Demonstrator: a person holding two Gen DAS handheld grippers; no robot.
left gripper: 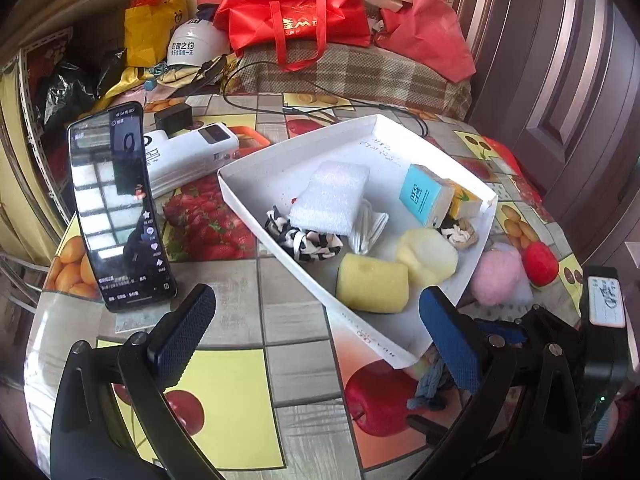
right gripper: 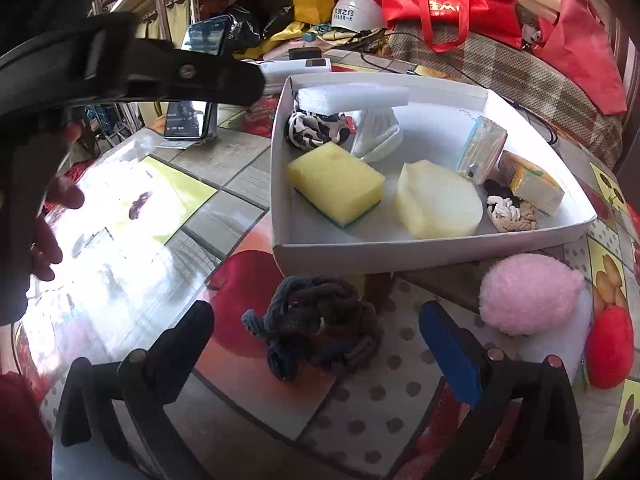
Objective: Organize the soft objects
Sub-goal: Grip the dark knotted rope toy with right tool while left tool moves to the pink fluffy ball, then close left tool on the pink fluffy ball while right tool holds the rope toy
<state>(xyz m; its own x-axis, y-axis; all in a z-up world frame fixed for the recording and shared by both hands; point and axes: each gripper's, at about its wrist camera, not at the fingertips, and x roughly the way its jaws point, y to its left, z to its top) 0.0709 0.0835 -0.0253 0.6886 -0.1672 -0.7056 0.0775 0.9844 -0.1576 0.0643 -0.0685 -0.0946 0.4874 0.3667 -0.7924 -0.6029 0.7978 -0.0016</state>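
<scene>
With its jaws apart, the right gripper [right gripper: 316, 344] frames the dark scrunchie [right gripper: 316, 328] lying just outside the tray [right gripper: 400, 254], so a shallow pinch might snag one loop and drop it, while the left gripper [left gripper: 316, 336], also apart, hides part of it.

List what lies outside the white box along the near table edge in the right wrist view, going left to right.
Dark braided hair tie → pink pompom → red plush ball, all on the table in front of the white box.
</scene>
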